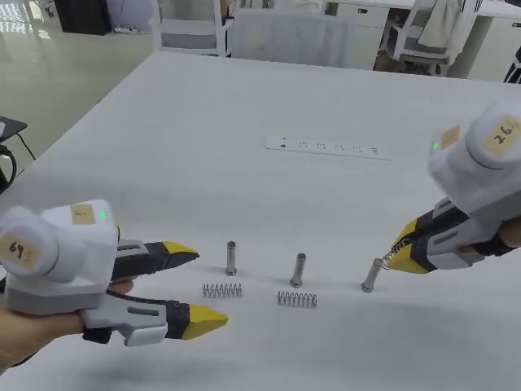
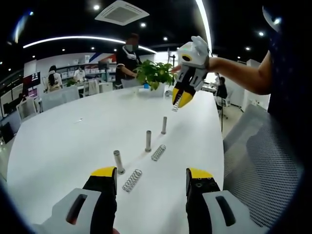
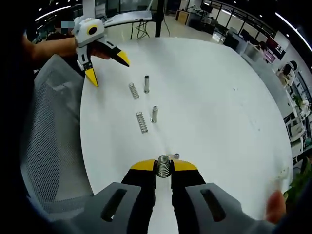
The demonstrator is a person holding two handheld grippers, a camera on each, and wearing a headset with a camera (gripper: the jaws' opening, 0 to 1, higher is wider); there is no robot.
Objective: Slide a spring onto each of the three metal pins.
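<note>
At the near left of the white worktop (image 1: 244, 122), the left claw (image 1: 209, 287) hangs released, jaws wide apart. Just off its tips stands the left pin (image 1: 231, 258), with a loose spring (image 1: 222, 290) lying beside it. Further right come the middle pin (image 1: 299, 270) and a second loose spring (image 1: 297, 300). The right pin (image 1: 371, 275) stands just below the right claw (image 1: 396, 256), which is clenched on the third spring (image 3: 164, 167).
</note>
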